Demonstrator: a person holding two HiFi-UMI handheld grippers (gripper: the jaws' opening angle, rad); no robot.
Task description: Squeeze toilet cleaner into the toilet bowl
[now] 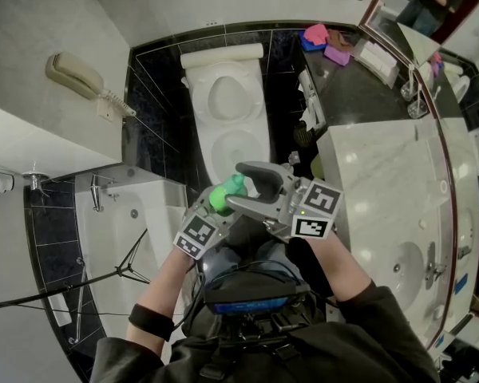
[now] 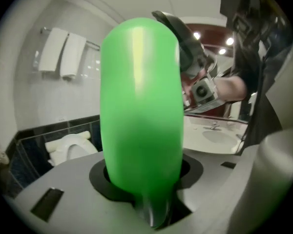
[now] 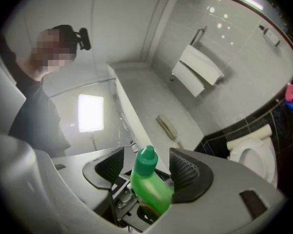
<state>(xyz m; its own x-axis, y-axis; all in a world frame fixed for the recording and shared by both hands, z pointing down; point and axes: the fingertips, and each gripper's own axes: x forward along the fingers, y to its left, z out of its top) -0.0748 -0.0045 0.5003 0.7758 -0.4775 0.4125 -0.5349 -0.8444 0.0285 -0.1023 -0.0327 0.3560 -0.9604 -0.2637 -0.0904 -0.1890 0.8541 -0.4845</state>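
A green toilet cleaner bottle (image 1: 226, 194) with a green cap is held in front of me, above the white toilet (image 1: 227, 110), whose lid stands up. My left gripper (image 1: 215, 204) is shut on the bottle's body; in the left gripper view the bottle (image 2: 141, 106) fills the middle between the jaws of the left gripper (image 2: 146, 179). My right gripper (image 1: 252, 190) reaches in from the right. In the right gripper view the right gripper (image 3: 147, 169) is open, and the bottle's cap (image 3: 146, 160) stands between the ribbed pads with a gap on each side.
A marble vanity counter (image 1: 383, 174) with a sink (image 1: 407, 266) runs along the right. A bathtub (image 1: 144, 214) and a tripod (image 1: 128, 270) lie at the left. A wall phone (image 1: 76, 74) hangs at the upper left. Towels (image 3: 200, 72) hang on the far wall.
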